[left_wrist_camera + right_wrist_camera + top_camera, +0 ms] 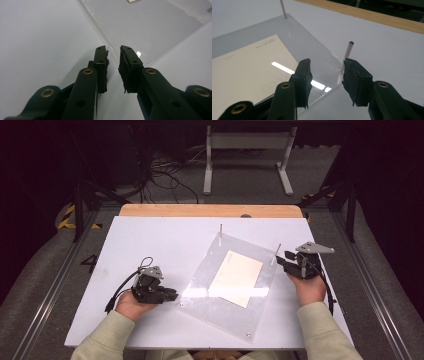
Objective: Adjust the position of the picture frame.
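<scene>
A clear acrylic plate (pixel 235 315) lies tilted on the white board (pixel 150 240), with a cream sheet of paper (pixel 236 277) under or on it. Two thin metal pegs stand at its far corners, one at the back (pixel 221 231) and one at the right (pixel 278 251). My left gripper (pixel 172 295) rests at the plate's left corner; in the left gripper view its jaws (pixel 113 53) stand slightly apart with nothing between them, and the plate (pixel 150 27) lies just ahead. My right gripper (pixel 325 67) is open, its jaws on either side of the plate's corner beside the peg (pixel 348 51).
A wooden strip (pixel 210 210) runs along the board's far edge. Beyond it, on the floor, stand a white metal frame (pixel 247 155) and loose cables (pixel 165 175). The board's left half is bare white surface.
</scene>
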Tool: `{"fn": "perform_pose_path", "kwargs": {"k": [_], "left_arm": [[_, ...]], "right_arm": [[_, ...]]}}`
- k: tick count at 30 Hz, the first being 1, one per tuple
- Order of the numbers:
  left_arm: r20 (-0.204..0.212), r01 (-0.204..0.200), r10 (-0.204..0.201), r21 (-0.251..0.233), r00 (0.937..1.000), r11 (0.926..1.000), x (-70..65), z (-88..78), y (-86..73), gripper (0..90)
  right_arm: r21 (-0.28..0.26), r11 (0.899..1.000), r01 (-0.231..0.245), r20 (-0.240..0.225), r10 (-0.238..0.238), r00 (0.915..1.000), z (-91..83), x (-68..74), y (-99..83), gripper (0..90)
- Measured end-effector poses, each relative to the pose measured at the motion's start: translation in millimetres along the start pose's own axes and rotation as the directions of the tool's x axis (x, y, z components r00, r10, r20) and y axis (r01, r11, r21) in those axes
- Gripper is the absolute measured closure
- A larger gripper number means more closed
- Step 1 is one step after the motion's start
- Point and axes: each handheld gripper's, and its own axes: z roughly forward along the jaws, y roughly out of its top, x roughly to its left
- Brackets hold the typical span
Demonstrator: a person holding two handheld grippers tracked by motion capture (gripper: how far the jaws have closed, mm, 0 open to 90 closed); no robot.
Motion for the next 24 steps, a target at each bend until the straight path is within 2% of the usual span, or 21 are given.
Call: {"fn": "perform_pose_path", "kwargs": {"k": [3,5,9,11,12,13,18,19,21,24], "left_arm": [[-0.005,-0.012,0.012,-0.005,0.9999,0.9999,-1.6,0.4,-0.4,76.7],[-0.003,-0.019,0.019,-0.006,0.9998,0.9998,-3.6,0.6,-0.6,77.3],[-0.004,-0.054,0.054,-0.015,0.9985,0.9984,-7.3,-0.7,-0.9,77.3],[-0.005,-0.059,0.059,-0.019,0.9983,0.9981,-7.6,-1.2,-1.0,77.3],[-0.003,-0.056,0.056,-0.021,0.9984,0.9982,-7.7,-1.5,-1.3,77.3],[-0.004,-0.055,0.055,-0.019,0.9985,0.9983,-7.3,-1.4,-1.9,77.3],[-0.008,-0.061,0.061,-0.023,0.9981,0.9978,-8.2,-4.1,-3.8,78.3],[-0.017,-0.067,0.066,-0.041,0.9977,0.997,-8.6,-7.0,-4.7,78.3],[-0.014,-0.063,0.063,-0.046,0.9979,0.9969,-8.4,-9.0,-5.8,78.6],[-0.025,-0.062,0.061,-0.04,0.9978,0.9973,-7.6,-9.2,-7.1,78.7]], "right_arm": [[0.032,0.999,0.003,0.022,-0.004,0.9998,8.1,-2.7,4.6,61.1],[0.071,0.997,-0.003,0.046,0.0,0.9989,22.8,-8.5,10.3,62.7],[0.109,0.994,-0.004,0.07,-0.003,0.9975,36.5,-15.6,14.2,65.9],[0.115,0.993,-0.013,0.067,0.006,0.9977,38.9,-17.7,14.5,69.4],[0.134,0.991,-0.022,0.05,0.015,0.9986,43.1,-20.2,15.2,79.0],[0.141,0.99,-0.019,0.045,0.013,0.9989,44.2,-20.2,15.8,82.4],[0.152,0.988,-0.01,0.036,0.004,0.9993,46.3,-21.1,20.3,84.1],[0.152,0.988,-0.002,0.029,-0.002,0.9996,46.2,-21.8,21.3,84.4],[0.149,0.989,0.001,0.018,-0.004,0.9998,46.7,-22.9,24.6,84.6],[0.15,0.988,0.036,0.025,-0.04,0.9989,51.3,-19.4,36.7,84.7]]}}
